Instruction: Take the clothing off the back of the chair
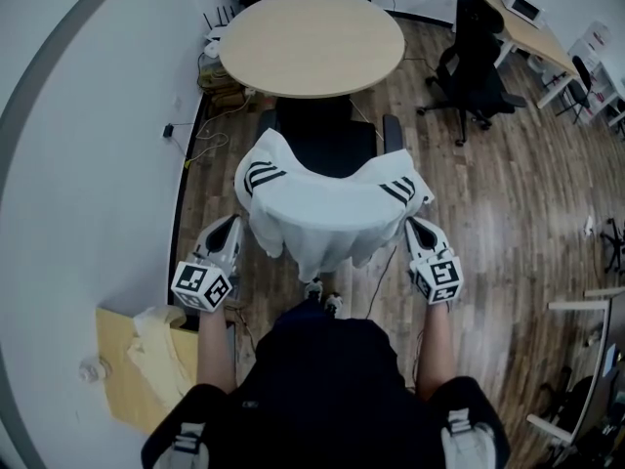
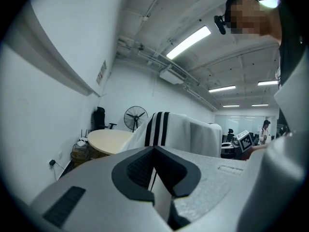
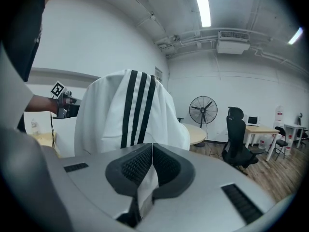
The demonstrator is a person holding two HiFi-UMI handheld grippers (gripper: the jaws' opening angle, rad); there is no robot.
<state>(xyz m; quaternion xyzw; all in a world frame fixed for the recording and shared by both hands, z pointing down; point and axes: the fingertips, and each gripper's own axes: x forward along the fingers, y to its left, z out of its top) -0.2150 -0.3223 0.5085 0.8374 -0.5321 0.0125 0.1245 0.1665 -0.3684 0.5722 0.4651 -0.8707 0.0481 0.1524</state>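
Fingers (image 2: 133,170) of my left gripper (image 1: 232,225) and right gripper (image 1: 412,225) clamp the white striped top (image 1: 322,208), draped over the black office chair (image 1: 327,145); I should lift its 2 sides evenly

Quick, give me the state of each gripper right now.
Left gripper: jaws closed on the white striped garment.
Right gripper: jaws closed on the white striped garment too.

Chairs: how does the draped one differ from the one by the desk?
The draped chair carries a white striped garment over its back; the desk chair is bare. The left tongs and right tongs pinch the draped chair's garment; nothing touches the desk chair. Both are black.
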